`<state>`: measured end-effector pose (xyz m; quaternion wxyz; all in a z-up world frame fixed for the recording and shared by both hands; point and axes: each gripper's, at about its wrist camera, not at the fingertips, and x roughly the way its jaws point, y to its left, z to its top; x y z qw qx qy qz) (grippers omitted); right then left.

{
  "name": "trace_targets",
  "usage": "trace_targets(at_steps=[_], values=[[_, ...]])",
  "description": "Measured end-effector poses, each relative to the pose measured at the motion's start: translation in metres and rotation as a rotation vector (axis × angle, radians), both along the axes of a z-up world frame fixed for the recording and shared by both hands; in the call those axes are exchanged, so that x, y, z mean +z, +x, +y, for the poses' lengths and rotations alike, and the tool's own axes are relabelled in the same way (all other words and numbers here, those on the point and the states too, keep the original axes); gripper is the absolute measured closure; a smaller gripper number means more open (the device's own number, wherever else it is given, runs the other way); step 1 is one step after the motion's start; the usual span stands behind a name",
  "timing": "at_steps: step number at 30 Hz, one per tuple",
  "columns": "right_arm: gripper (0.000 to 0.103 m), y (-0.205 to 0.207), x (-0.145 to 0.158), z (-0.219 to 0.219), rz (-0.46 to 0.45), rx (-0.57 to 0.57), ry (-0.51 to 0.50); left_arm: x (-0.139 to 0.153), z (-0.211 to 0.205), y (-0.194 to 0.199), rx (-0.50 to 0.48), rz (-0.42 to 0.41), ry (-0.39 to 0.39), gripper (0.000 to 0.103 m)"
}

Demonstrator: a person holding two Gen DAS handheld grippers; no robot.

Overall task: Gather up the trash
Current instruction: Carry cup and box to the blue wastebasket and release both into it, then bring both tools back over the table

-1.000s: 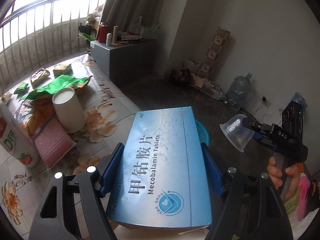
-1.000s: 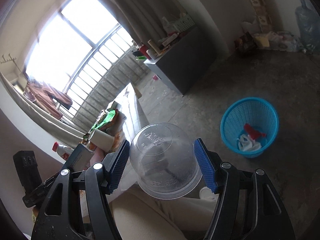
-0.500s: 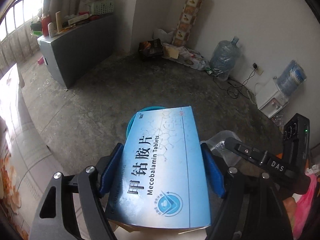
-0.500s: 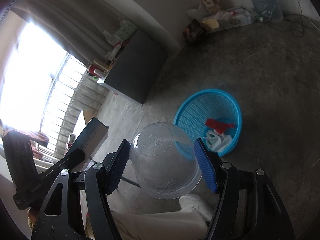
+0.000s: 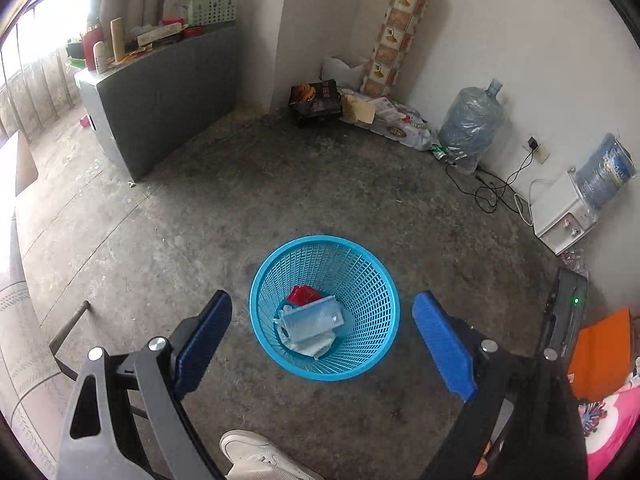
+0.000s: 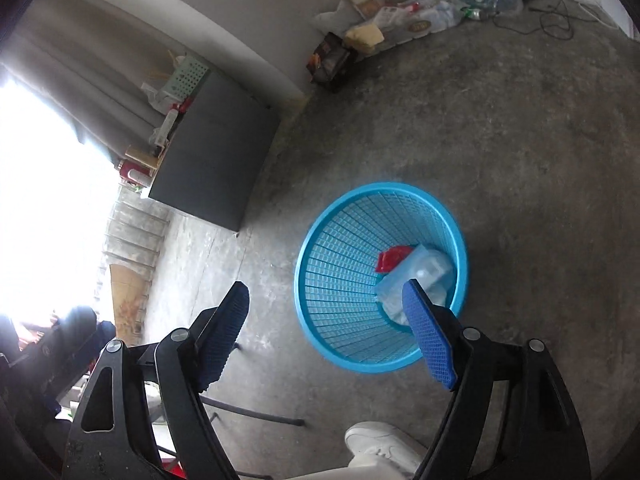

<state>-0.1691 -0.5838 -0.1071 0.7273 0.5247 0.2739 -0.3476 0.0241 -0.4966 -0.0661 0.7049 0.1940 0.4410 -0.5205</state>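
Observation:
A blue mesh trash basket (image 5: 372,280) stands on the concrete floor; it also shows in the right wrist view (image 6: 332,240). Inside lie the blue tablet box (image 5: 312,320), a red wrapper (image 5: 303,294) and the clear plastic cup (image 6: 430,268). My left gripper (image 5: 322,336) is open and empty, held above the basket. My right gripper (image 6: 326,330) is open and empty, also above the basket, with its right finger (image 6: 428,336) over the basket's near side.
A grey cabinet (image 5: 160,92) with clutter on top stands at the back left. Bags, a water jug (image 5: 472,124) and cables lie along the far wall. A white dispenser (image 5: 564,212) is at the right. My white shoe (image 5: 260,456) is below.
Both grippers swung from the table to over the basket and opened. The tablet box and the clear cup dropped out of them into the basket.

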Motion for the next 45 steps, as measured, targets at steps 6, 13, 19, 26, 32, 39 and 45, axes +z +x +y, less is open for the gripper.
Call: trace_targets(at_steps=[6, 13, 19, 26, 32, 39, 45], values=[[0.027, -0.005, 0.034, 0.034, 0.059, 0.043, -0.095, 0.035, 0.032, -0.014, -0.037, -0.017, -0.083, 0.013], [0.012, -0.001, 0.092, 0.076, 0.144, 0.12, -0.278, 0.084, 0.095, -0.029, -0.069, -0.043, -0.136, 0.013], [0.008, 0.015, 0.13, 0.116, 0.222, 0.178, -0.422, 0.114, 0.164, -0.034, -0.03, -0.061, -0.178, 0.012], [0.008, 0.044, 0.152, 0.172, 0.291, 0.322, -0.56, 0.129, 0.253, -0.023, 0.061, -0.085, -0.217, 0.012], [0.008, 0.067, 0.168, 0.214, 0.299, 0.46, -0.712, 0.13, 0.327, -0.003, 0.173, -0.109, -0.239, 0.012], [0.008, 0.088, 0.187, 0.25, 0.21, 0.577, -0.77, 0.132, 0.405, 0.017, 0.289, -0.162, -0.277, 0.012], [0.008, 0.096, 0.197, 0.265, 0.026, 0.68, -0.707, 0.126, 0.457, 0.031, 0.391, -0.181, -0.289, 0.012]])
